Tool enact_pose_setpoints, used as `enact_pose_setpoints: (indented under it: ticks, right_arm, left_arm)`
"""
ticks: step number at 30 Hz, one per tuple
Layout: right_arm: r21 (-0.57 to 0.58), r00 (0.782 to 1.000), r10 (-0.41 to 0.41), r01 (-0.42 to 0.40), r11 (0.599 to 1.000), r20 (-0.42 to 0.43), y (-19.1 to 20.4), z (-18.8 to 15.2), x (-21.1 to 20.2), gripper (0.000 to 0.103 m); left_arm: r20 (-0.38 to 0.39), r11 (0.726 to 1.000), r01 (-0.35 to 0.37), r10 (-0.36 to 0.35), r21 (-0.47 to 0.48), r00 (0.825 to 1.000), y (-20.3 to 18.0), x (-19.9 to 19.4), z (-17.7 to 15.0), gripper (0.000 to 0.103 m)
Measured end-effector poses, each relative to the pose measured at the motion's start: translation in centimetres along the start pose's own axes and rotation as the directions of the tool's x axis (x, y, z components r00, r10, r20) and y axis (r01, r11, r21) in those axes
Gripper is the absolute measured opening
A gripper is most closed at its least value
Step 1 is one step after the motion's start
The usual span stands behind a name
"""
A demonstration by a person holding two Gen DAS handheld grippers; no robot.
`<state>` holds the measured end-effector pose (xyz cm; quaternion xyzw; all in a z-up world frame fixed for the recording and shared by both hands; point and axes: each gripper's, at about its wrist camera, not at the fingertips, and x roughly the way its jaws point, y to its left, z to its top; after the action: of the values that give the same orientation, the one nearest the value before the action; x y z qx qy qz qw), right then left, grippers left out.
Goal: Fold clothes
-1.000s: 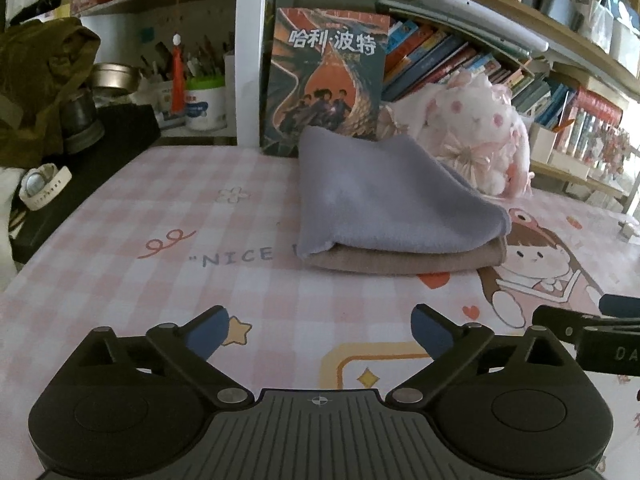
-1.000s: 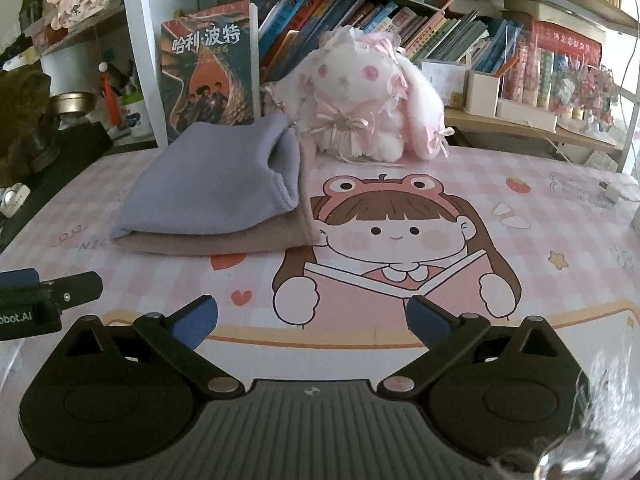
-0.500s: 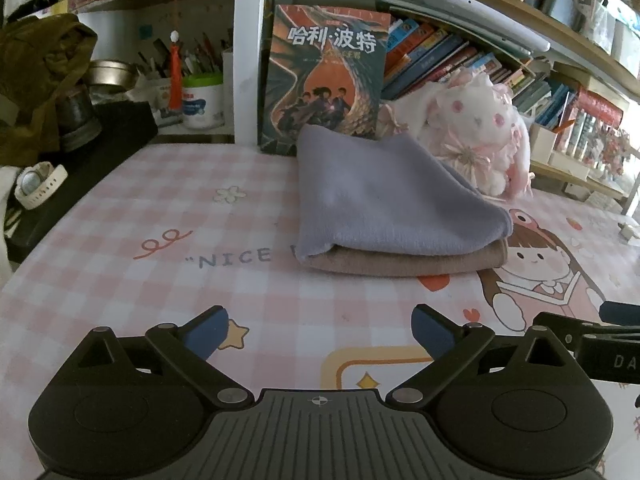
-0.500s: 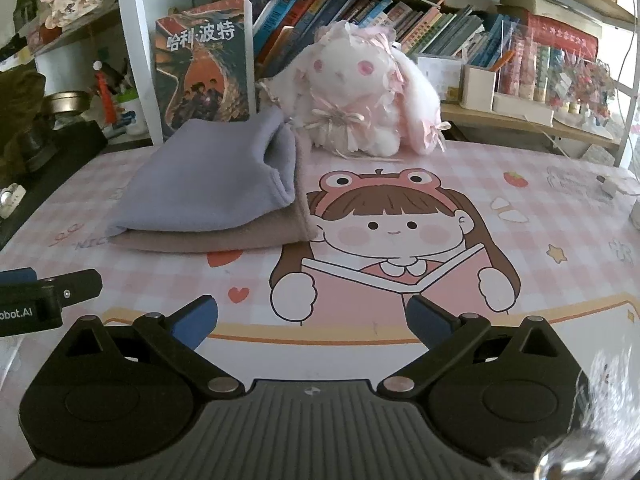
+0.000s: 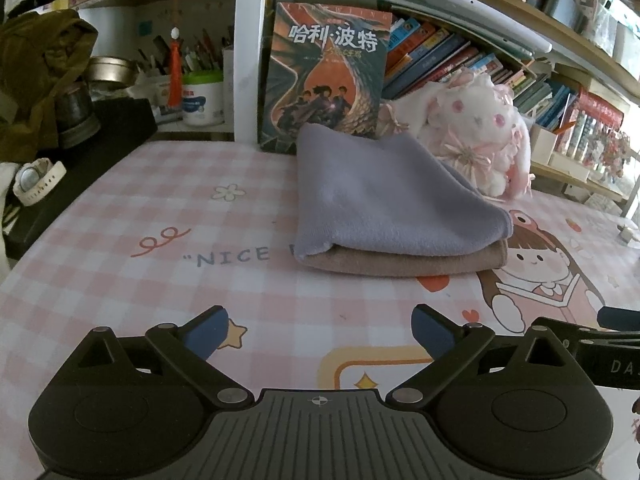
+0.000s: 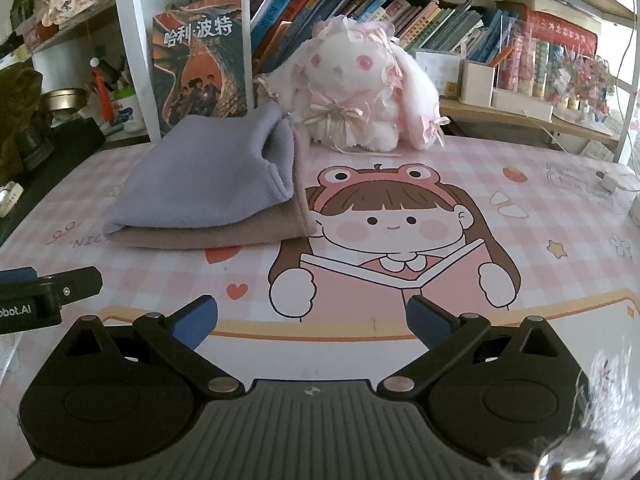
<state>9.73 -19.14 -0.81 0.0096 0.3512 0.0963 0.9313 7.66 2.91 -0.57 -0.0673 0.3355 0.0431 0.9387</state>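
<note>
Two stacked folded cloths (image 5: pixel 384 216), two gaping grippers (image 5: pixel 320 332)

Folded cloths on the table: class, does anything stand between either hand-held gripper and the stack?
Nothing visible does. Bare tabletop lies between the open left hand-held gripper and the lavender cloth stacked on the tan cloth, and likewise ahead of the open right hand-held gripper.
</note>
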Motion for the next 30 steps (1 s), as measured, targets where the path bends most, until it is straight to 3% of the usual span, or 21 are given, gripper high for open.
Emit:
enact_pose_setpoints:
  ticks: [30]
  right_arm:
    - [0.004,1.000,0.007,-0.007,1.000,-0.011,0.02,-0.18,0.04,0.102]
  left_arm:
    - [-0.013,1.000,-0.013,0.013,-0.002,1.000,0.07,0.02,-0.12,0.103]
